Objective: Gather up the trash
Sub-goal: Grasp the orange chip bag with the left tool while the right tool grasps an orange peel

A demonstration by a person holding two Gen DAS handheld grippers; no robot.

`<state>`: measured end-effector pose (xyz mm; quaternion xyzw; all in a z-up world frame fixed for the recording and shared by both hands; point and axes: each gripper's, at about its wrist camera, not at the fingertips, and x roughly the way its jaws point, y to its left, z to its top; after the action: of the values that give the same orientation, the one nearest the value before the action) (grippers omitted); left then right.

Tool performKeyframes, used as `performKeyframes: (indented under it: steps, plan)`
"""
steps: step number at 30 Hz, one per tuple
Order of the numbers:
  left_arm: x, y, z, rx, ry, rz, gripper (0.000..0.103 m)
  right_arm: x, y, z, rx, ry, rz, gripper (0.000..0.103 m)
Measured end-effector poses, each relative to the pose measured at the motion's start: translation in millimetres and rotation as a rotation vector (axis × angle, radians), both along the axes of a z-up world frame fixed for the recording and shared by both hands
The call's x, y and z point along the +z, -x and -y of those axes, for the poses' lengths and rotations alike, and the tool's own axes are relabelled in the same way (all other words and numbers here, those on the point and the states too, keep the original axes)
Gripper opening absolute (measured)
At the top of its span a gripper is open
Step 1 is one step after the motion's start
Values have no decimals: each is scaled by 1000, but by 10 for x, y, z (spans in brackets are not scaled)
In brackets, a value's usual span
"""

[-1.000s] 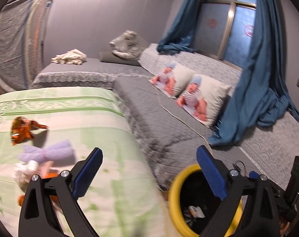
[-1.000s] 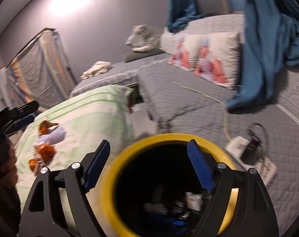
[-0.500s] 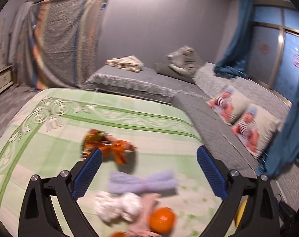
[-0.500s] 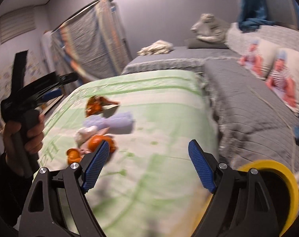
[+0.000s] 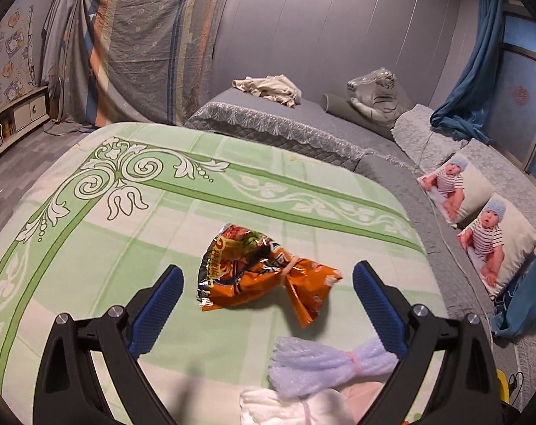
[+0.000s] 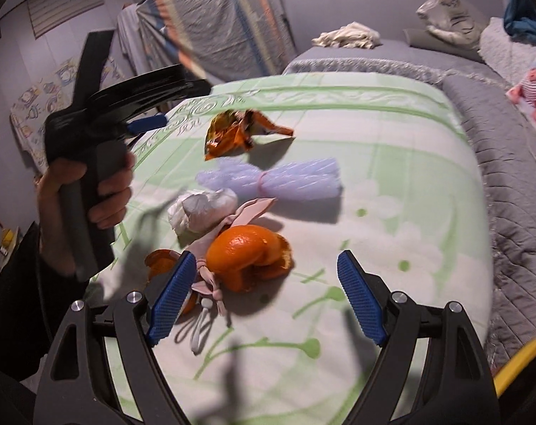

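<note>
Trash pile on the green bedspread (image 5: 101, 233), with both grippers spread wide and empty above it.

Nothing visible had yet been lifted, so the collecting seemingly lay ahead. Left gripper (image 5: 268, 292) framed one orange snack wrapper (image 5: 257, 272) at frame centre; right gripper (image 6: 264, 295) hung over one large orange peel (image 6: 248, 256). Counted: one lilac plastic bundle (image 6: 278, 180), one white wad (image 6: 202, 210), one pink tie (image 6: 232, 223), a smaller peel piece (image 6: 161, 258). Yellow bin rim (image 6: 523, 364) showed lower right.

Place: home bedroom/living rm
Evidence: grey quilted beds (image 5: 289, 113) lying w/ baby-print pillows (image 5: 494, 241), blue curtains (image 5: 480, 71) hanging by window
</note>
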<state>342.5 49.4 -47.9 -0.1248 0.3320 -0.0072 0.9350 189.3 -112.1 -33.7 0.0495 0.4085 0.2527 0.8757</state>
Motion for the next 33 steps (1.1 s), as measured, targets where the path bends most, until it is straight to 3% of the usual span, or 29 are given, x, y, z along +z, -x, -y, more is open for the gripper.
performKeyframes:
  steps: [12, 17, 20, 28, 30, 33]
  plan:
    - [-270, -397, 38, 18, -16, -90, 93, -216, -288, -178, 89, -47, -77, 78]
    - [-419, -614, 210, 22, -97, -139, 92, -256, -339, -197, 100, -64, -97, 78]
    - [-556, -729, 198, 47, -96, -190, 80, -288, -347, -189, 114, -82, -119, 76]
    - [-584, -674, 145, 51, -73, -198, 46, -330, -373, -157, 129, -99, -145, 50]
    - [-579, -667, 140, 48, -64, -203, 41, -322, -364, -141, 125, -103, -142, 41]
    - [-552, -653, 145, 41, -66, -203, 37, -310, -382, -126, 120, -111, -146, 36]
